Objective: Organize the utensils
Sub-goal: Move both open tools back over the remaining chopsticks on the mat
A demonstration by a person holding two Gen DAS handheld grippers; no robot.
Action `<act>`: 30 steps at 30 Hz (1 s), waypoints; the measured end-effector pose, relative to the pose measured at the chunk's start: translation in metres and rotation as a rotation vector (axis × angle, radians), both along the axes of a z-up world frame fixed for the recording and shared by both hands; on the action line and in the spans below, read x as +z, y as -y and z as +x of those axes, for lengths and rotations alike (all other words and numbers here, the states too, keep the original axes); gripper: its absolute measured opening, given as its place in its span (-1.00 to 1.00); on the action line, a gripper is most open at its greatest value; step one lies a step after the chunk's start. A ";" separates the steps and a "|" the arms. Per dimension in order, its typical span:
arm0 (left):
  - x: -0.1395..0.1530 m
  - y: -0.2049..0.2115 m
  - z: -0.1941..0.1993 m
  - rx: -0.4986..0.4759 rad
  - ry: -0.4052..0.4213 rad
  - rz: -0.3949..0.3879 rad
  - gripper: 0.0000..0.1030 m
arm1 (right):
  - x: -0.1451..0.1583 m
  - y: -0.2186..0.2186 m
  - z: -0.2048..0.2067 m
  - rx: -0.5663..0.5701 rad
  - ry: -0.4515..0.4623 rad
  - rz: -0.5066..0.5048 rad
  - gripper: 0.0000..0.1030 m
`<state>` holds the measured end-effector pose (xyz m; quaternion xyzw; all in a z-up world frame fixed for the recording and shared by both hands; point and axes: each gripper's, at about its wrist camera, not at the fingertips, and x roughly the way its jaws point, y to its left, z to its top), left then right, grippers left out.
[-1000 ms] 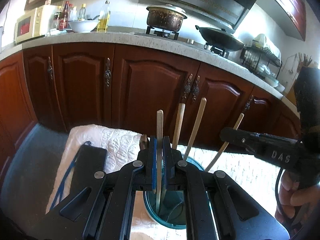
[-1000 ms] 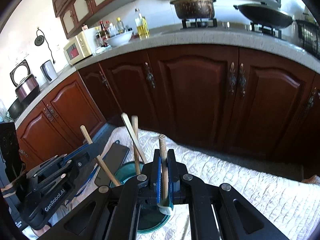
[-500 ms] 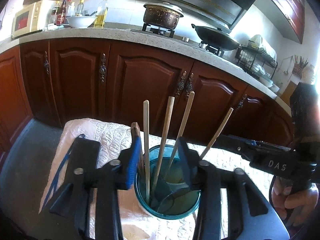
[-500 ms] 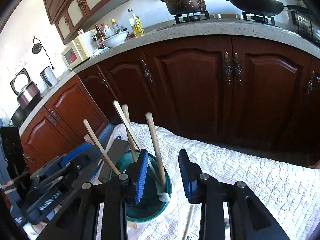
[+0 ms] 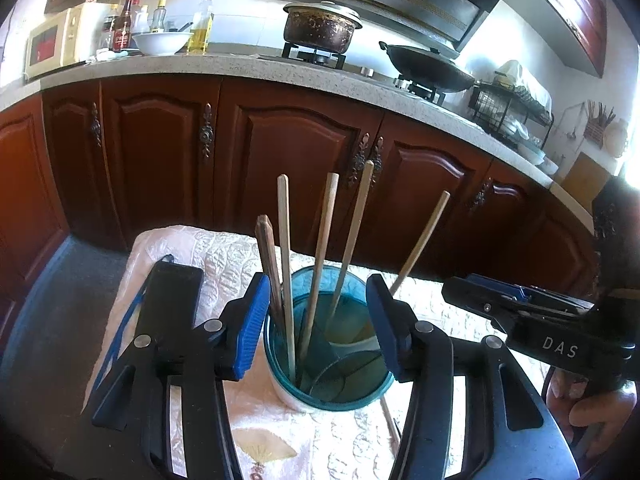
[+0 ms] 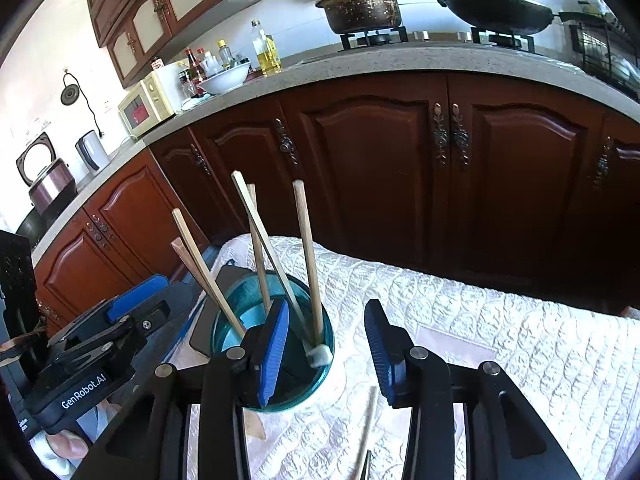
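A teal glass cup [image 5: 320, 384] stands on a white quilted cloth [image 5: 192, 256] and holds several wooden-handled utensils [image 5: 325, 240] upright. My left gripper [image 5: 318, 320] is open and empty, its blue pads either side of the cup. My right gripper [image 6: 326, 340] is open and empty, just right of the cup [image 6: 228, 328]. A white-tipped utensil [image 6: 308, 264] leans on the cup's near rim. A loose chopstick [image 6: 368, 424] lies on the cloth below the right gripper. The right gripper also shows in the left wrist view [image 5: 532, 320], and the left gripper in the right wrist view [image 6: 92, 352].
A black phone with a blue cord [image 5: 168, 304] lies on the cloth left of the cup. Dark wooden cabinets [image 5: 280, 160] run behind the table under a counter with a pot [image 5: 320, 28], wok [image 5: 428, 68] and microwave [image 5: 52, 40].
Both grippers opened: the left let go of a wooden utensil and the right let go of the white-tipped one, both now standing in the cup. Both grippers drew back slightly.
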<state>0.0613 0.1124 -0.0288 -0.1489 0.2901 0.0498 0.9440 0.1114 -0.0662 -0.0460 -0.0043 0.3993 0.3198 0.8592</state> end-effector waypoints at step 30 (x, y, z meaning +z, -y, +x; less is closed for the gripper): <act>-0.013 0.063 -0.020 -0.116 -0.046 0.034 -0.02 | 0.002 0.065 -0.059 -0.127 0.056 -0.068 -0.19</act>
